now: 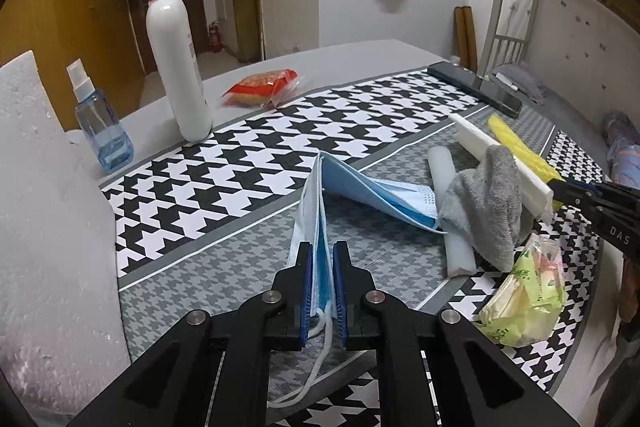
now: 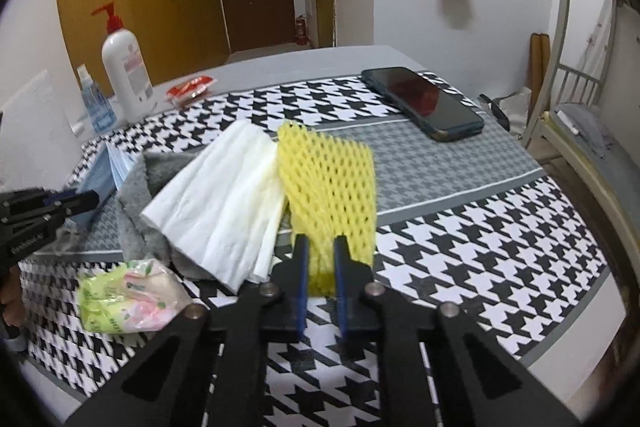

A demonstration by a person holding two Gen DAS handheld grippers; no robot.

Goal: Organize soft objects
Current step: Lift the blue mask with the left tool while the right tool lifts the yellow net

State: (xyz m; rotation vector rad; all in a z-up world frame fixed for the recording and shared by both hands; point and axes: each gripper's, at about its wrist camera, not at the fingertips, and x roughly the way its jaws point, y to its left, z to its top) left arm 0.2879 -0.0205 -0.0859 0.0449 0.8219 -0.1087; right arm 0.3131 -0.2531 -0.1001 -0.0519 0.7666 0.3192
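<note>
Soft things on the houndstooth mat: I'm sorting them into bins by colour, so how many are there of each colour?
Blue: 1, the face mask in the left gripper
Yellow: 1, the foam net in the right gripper
Grey: 1, the cloth
White: 2, the tissue stack and the foam roll
Green: 1, the tissue packet
Total: 6

phone (image 2: 424, 103): glossy glass
net (image 2: 330, 183): yellow foam mesh, beside phone
sock (image 1: 486, 203): grey fuzzy cloth
mat (image 2: 480, 227): matt houndstooth cloth

One blue face mask (image 1: 320, 227), one grey sock (image 1: 486, 203), one yellow foam net (image 2: 328, 187), two bottles (image 1: 174, 67), one phone (image 2: 424, 103)
</note>
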